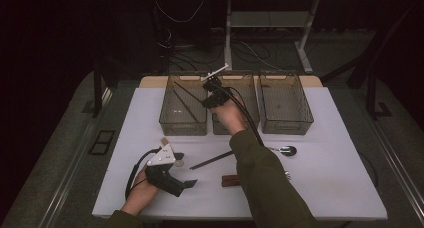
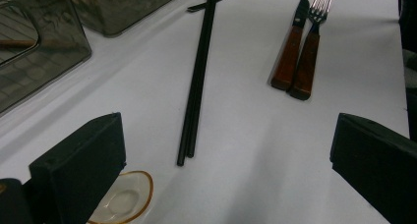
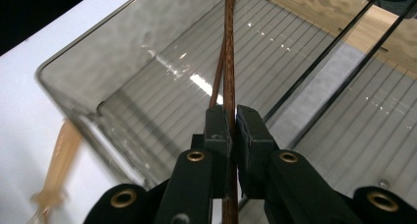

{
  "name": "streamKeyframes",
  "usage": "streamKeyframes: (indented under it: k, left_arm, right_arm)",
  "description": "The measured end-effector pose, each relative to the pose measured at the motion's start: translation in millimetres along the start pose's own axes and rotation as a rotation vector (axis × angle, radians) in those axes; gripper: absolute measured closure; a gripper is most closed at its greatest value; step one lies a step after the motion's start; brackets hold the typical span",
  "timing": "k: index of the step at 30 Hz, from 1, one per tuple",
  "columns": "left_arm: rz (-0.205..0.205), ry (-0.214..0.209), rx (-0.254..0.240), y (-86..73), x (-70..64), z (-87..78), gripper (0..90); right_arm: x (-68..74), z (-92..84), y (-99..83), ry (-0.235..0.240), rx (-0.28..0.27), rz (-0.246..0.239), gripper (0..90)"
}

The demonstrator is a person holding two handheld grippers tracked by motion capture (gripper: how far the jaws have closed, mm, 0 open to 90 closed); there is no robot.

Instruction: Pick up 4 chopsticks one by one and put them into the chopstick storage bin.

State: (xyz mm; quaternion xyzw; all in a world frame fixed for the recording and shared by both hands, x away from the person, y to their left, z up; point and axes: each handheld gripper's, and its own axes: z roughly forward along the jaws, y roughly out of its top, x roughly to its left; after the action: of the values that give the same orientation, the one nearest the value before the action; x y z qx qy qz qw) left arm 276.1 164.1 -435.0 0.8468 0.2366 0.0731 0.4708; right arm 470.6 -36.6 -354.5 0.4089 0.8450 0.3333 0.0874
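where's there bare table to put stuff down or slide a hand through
Free: the table's right part, right of the spoon, and the left strip beside the left bin. Crowded: the front middle, with black chopsticks, knife, fork, small dish and left gripper; the right gripper holds brown chopsticks over the left bin.

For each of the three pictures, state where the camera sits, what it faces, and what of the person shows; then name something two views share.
High view: above the person's side, looking forward and down on the white table; both forearms, left gripper, right gripper over the bins.
Left gripper view: between its open jaws, along the table at black chopsticks, knife, fork.
Right gripper view: jaws shut on brown chopsticks over the left bin.
Shared: the black chopsticks, in the high and left gripper views.
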Motion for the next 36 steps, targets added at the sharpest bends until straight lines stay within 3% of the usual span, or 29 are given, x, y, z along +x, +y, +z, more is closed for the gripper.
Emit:
streamKeyframes:
  k: [5, 13, 19, 28, 36]
  left_arm:
    - [-0.003, -0.002, 0.002, 0.0, -0.2, 0.8, 0.0]
    - [0.003, -0.006, -0.006, 0.7, -0.2, 0.3, 0.0]
    - [0.007, -0.006, -0.005, 0.8, 0.8, -0.4, 0.0]
    - [0.003, -0.003, -0.003, 0.9, 0.9, -1.0, 0.0]
    - [-0.003, 0.001, -0.013, 0.2, 1.6, -1.8, 0.0]
  right_arm:
    - [3.6, 11.3, 6.6, -0.005, 0.001, 0.025, 84.4]
    - [12.3, 27.4, 11.4, -0.029, 0.012, 0.023, 84.3]
    - [14.1, 34.8, 9.3, -0.022, 0.018, 0.015, 83.5]
    - [15.3, 27.4, 9.4, -0.017, -0.013, -0.007, 70.7]
    - [11.0, 6.1, 1.9, 0.015, -0.061, -0.034, 59.6]
